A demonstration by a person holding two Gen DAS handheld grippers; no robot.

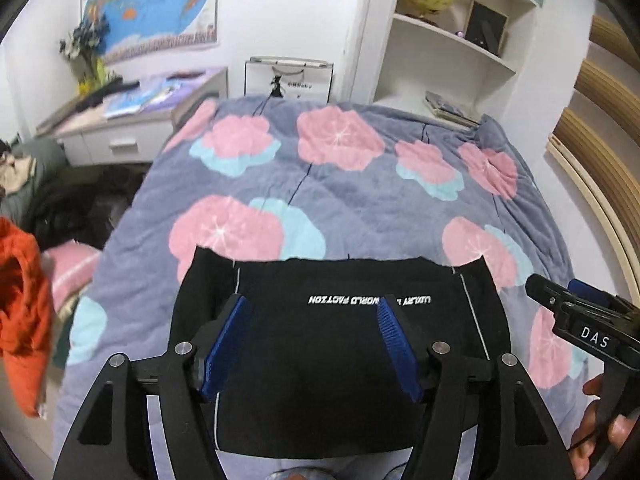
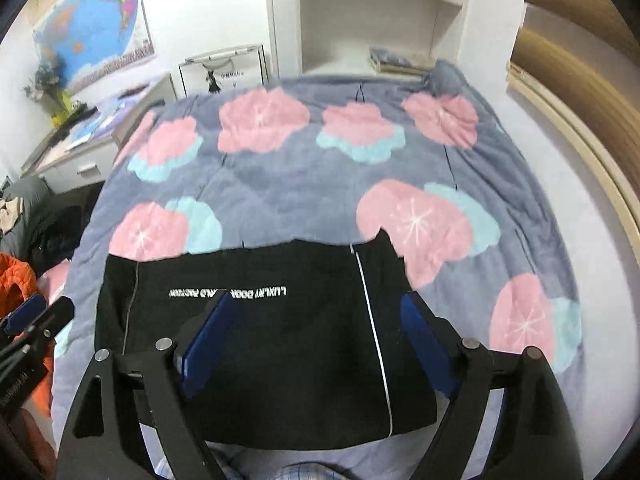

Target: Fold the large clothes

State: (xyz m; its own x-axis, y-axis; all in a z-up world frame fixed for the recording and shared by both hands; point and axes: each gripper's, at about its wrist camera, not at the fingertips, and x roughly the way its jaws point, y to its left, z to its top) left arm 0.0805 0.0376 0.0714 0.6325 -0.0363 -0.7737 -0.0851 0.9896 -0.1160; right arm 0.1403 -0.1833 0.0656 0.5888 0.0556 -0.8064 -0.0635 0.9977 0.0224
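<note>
A black garment [image 1: 340, 360] with white piping and white lettering lies folded flat on the near part of the bed; it also shows in the right wrist view [image 2: 280, 344]. My left gripper [image 1: 312, 308] is open and empty, hovering over the garment's left and middle part. My right gripper [image 2: 320, 304] is open and empty over the garment's right part, near a white piping line. The right gripper's body shows in the left wrist view [image 1: 580, 320] at the right edge. The left gripper's tip shows in the right wrist view [image 2: 36, 316] at the left edge.
The bed carries a grey-blue quilt [image 1: 360, 184] with pink and teal flowers. An orange garment [image 1: 20, 300] hangs at the left. A desk [image 1: 120, 128] and white shelves [image 1: 452, 40] stand behind the bed. A wooden curved headboard [image 2: 580, 120] runs along the right.
</note>
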